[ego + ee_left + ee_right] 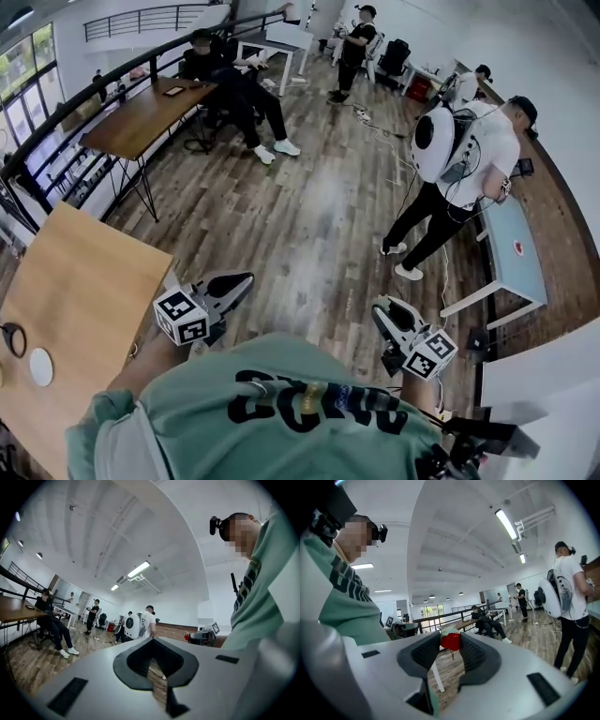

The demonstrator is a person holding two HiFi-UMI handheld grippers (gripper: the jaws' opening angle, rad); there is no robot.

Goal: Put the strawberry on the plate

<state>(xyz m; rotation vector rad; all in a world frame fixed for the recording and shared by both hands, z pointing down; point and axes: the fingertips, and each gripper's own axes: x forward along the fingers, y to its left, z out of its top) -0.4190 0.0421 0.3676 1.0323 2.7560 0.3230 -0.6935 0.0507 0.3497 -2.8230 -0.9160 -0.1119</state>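
Observation:
A red strawberry [451,641] with a green top is pinched between the tips of my right gripper [451,638]; in the head view the berry is hidden behind that gripper [381,308], which hangs over the wooden floor. My left gripper [240,281] is held beside it, just off the corner of a light wooden table [84,300]. Its jaws [152,641] are together with nothing in them. A small white round plate [40,367] lies on that table at the far left, well away from both grippers.
A black ring-shaped thing [11,338] lies by the plate. A person with a white backpack [459,155] stands at the right by a pale blue table [517,251]. Another person sits at a long brown desk [150,112] by the railing. Cables trail across the floor.

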